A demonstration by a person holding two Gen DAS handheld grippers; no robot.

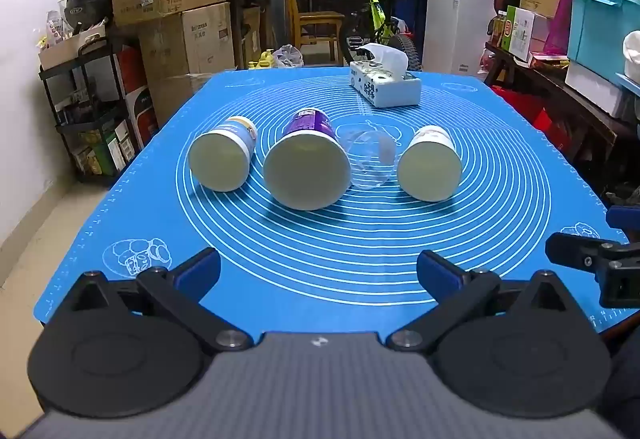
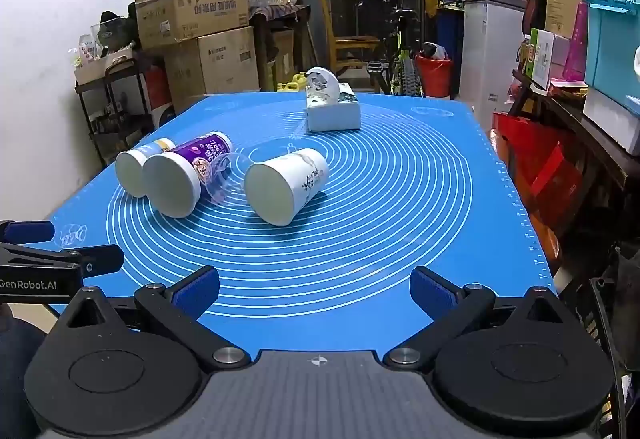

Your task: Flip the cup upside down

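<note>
4 cups lie on their sides mid-mat (image 1: 120,207): a blue-label cup (image 1: 220,159), a purple cup (image 1: 306,175), a clear plastic cup (image 1: 370,159) and a white cup (image 2: 286,189). The left gripper (image 1: 318,273) and right gripper (image 2: 314,289) hover near the mat's front edge, fingers spread wide, empty. The paper cups look light and crushable, the clear one slippery; a gentle grip across the sidewall seems safest.

On the smooth, matt blue silicone-looking mat (image 1: 280,271) lie three matt paper cups (image 1: 306,169) beside a glossy clear plastic cup (image 1: 370,159), with a soft white tissue pack (image 1: 384,85) behind them.
</note>
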